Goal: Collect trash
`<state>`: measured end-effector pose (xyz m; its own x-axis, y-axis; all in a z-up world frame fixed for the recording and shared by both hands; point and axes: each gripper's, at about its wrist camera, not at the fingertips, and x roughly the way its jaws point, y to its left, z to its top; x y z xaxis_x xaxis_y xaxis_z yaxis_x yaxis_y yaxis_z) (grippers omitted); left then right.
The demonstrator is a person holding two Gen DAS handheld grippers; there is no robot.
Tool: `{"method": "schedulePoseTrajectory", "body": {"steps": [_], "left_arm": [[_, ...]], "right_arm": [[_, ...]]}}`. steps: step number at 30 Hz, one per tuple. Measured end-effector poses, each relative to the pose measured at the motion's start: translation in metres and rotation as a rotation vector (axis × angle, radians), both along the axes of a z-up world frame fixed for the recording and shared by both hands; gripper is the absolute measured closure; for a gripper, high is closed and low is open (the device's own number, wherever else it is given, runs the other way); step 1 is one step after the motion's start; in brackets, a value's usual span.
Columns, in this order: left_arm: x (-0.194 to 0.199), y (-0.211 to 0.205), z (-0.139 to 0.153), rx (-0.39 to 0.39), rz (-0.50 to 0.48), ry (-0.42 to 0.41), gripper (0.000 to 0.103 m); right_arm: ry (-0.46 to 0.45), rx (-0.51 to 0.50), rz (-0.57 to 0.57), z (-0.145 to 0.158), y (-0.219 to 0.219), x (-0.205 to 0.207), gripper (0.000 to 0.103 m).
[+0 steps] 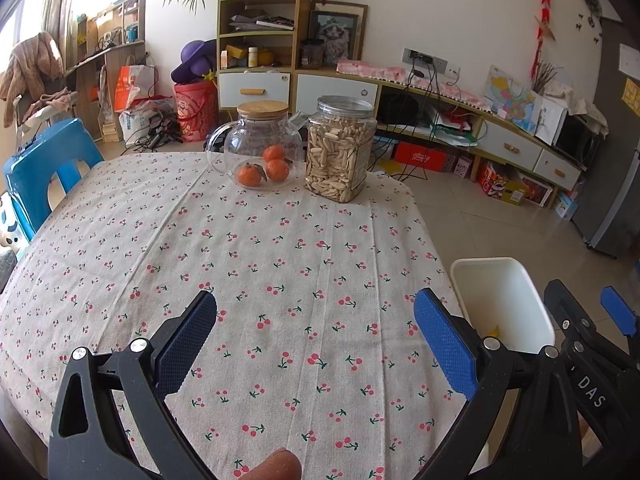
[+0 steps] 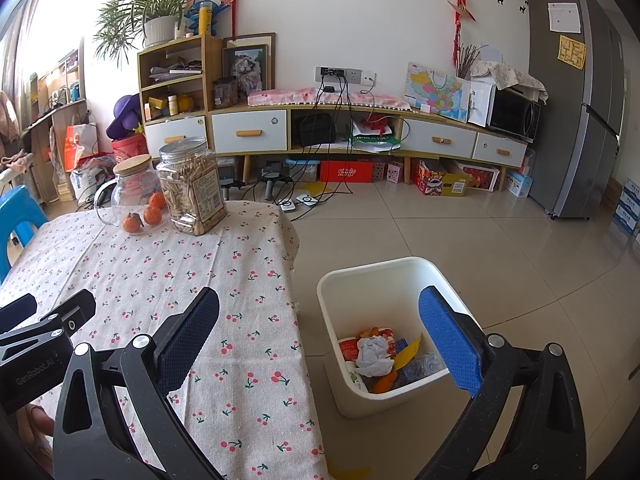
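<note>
A white trash bin (image 2: 340, 284) stands on the floor beside the table's right edge; it also shows in the left wrist view (image 1: 500, 300). Inside lie crumpled white paper (image 2: 374, 356), a red wrapper (image 2: 350, 348), a yellow scrap (image 2: 408, 350) and an orange peel (image 2: 384, 382). My left gripper (image 1: 316, 344) is open and empty above the cherry-print tablecloth (image 1: 260, 248). My right gripper (image 2: 320, 344) is open and empty, spanning the table edge and the bin. It also shows at the right of the left wrist view (image 1: 588, 320).
A glass jug (image 1: 256, 144) holding three tangerines and a clear jar of snacks (image 1: 340, 152) stand at the table's far edge. A blue plastic stool (image 1: 36, 168) stands at the left. A yellow scrap (image 2: 352, 472) lies on the tiled floor by the table.
</note>
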<state>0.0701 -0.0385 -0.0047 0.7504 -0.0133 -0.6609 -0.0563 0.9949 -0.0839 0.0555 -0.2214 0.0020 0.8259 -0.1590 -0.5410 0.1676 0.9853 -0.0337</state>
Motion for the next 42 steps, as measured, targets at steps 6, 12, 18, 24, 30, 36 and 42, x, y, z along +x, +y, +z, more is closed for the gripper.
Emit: {"method": "schedulePoseTrajectory", "body": {"steps": [6,12,18,24,30,36,42], "left_arm": [[0.0003,0.0008,-0.0011,0.001,0.001,0.002,0.007],[0.0014,0.0014,-0.0014,0.001,0.003,0.005,0.007],[0.0021,0.0014,-0.0017,-0.004,0.002,0.011,0.007],[0.0021,0.0011,-0.0016,-0.004,0.002,0.012,0.007],[0.0019,0.0012,-0.0016,-0.003,0.003,0.013,0.007],[0.0021,0.0015,-0.0016,-0.003,0.005,0.013,0.007],[0.0027,0.0020,-0.0042,-0.001,0.000,0.020,0.007]], "right_arm": [[-0.001,0.000,0.000,0.0000,0.0000,0.0004,0.007],[0.001,0.000,0.001,0.0000,0.0009,-0.0002,0.007],[0.000,0.001,0.000,-0.0013,0.0018,-0.0010,0.007],[0.001,0.001,0.001,-0.0012,0.0014,-0.0005,0.007],[0.001,0.000,0.001,-0.0010,0.0014,-0.0004,0.007],[0.002,0.000,0.002,-0.0006,0.0017,-0.0008,0.007],[0.005,0.002,0.004,-0.0039,0.0039,-0.0016,0.007]]}}
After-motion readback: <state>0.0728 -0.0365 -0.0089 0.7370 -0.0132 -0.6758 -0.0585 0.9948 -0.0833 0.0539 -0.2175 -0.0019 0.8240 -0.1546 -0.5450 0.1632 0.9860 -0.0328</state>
